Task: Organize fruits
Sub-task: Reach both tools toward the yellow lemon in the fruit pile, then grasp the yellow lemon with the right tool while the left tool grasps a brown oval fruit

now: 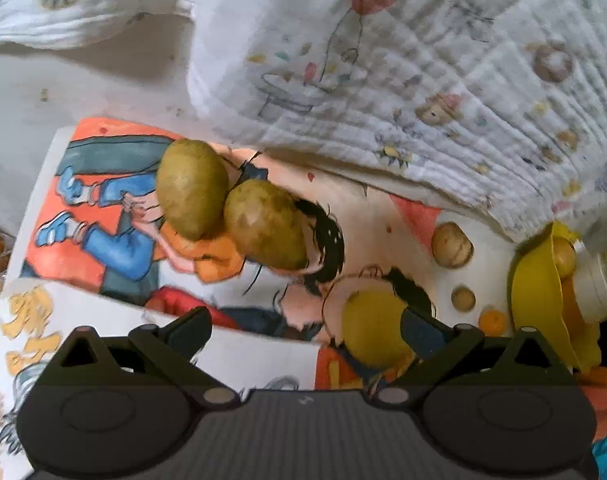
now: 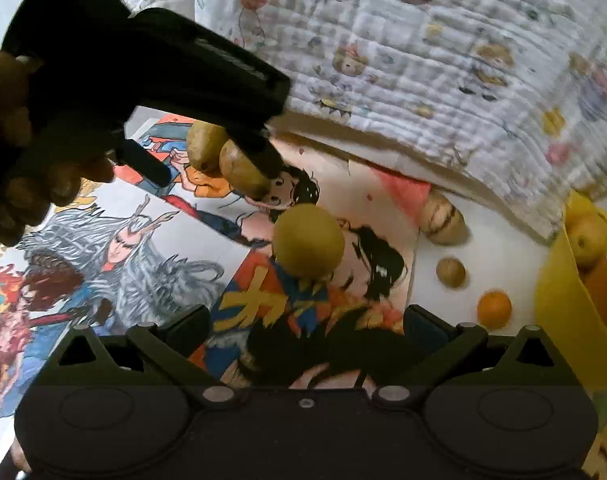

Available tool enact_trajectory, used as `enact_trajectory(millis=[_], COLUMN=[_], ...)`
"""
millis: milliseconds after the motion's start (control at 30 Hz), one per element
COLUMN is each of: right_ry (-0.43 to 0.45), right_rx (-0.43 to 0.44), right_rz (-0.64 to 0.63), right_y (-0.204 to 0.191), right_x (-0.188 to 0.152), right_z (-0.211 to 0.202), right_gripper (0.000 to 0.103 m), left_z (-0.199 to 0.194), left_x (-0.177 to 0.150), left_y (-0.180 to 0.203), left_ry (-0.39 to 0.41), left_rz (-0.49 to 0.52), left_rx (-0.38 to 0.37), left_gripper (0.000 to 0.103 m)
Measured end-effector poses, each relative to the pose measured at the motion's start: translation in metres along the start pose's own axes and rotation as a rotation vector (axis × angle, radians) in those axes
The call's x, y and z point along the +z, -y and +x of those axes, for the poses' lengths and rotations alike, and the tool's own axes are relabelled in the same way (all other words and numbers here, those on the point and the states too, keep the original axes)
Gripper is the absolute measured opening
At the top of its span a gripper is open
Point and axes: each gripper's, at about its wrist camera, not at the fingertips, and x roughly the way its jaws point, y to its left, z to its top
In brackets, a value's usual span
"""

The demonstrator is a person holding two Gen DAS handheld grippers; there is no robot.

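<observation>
left wrist view: left tool spread, empty, over two touching green fruits on illustrated sheets; right tool spread near third fruit; advise centring fingers, closing gently, carrying to yellow container.

The left hand-held gripper has its 2 fingers spread wide. The right hand-held gripper is likewise wide apart, holding nothing.
</observation>
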Motion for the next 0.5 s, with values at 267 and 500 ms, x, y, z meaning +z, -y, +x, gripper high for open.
enact_trajectory(millis=[267,500], right_ry=[-0.004,-0.009], right_rx=[-0.002,0.003], right_rz=[-0.058,-0.075], right_y=[0.0,-0.001], right_x=[0.018,0.024], right_z=[0.027,0.041], right_gripper=[0.099,0.096], left_z=[0.023,0.037], left_x=[0.019,0.023], left_y=[-0.006,-0.012], left_ry=[0.017,-0.001], left_rz=[-0.1,-0.129], left_rx=[0.002,-0.01], left_gripper=[0.098,0.095])
